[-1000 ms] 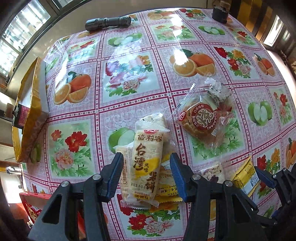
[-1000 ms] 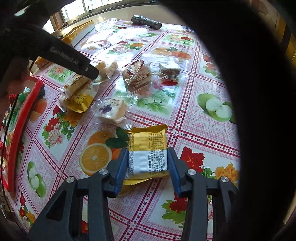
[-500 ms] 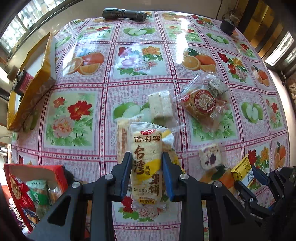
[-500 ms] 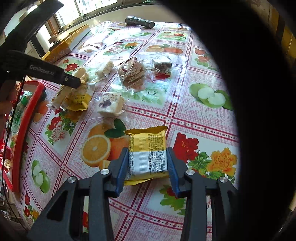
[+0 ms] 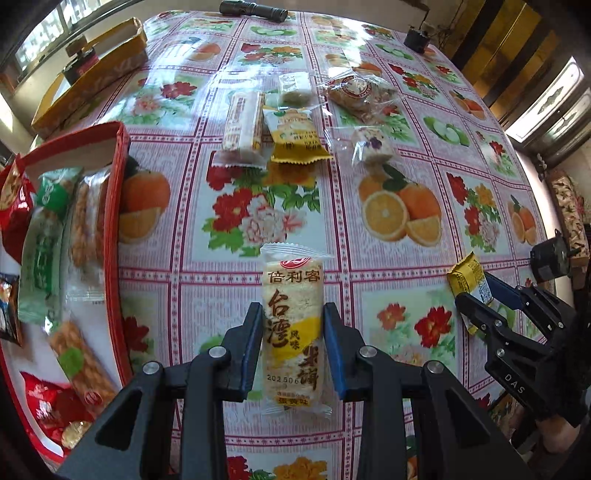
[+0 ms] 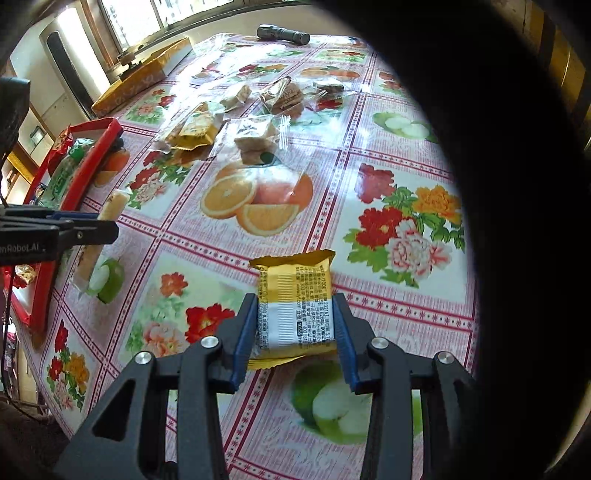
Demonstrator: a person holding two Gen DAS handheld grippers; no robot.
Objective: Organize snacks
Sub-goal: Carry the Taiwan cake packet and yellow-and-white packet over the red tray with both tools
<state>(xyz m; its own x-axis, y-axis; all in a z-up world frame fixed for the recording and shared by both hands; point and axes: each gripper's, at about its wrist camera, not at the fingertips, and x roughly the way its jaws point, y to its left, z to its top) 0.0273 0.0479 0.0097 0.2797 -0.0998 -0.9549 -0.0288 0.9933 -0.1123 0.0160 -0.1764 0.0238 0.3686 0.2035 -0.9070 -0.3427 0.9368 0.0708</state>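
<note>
My left gripper point(image 5: 292, 332) is shut on a long rice cracker pack point(image 5: 291, 317) with a yellow band and holds it above the table. My right gripper point(image 6: 295, 321) is shut on a small yellow snack pack point(image 6: 295, 306), also lifted; it shows at the right of the left wrist view point(image 5: 469, 277). A red box point(image 5: 114, 221) with several snacks in it lies at the left. Several loose snacks point(image 5: 291, 129) lie on the table beyond the grippers.
The table has a fruit-and-flower cloth point(image 5: 399, 214). A yellow box point(image 5: 92, 77) lies at the far left. A black torch point(image 5: 253, 8) lies at the far edge. A small dark object point(image 5: 417, 40) stands at the far right.
My left gripper has closed on the rice cracker pack, lifted it and drawn back from the snack pile toward the red box. My right gripper has drawn back too, still holding the yellow pack.
</note>
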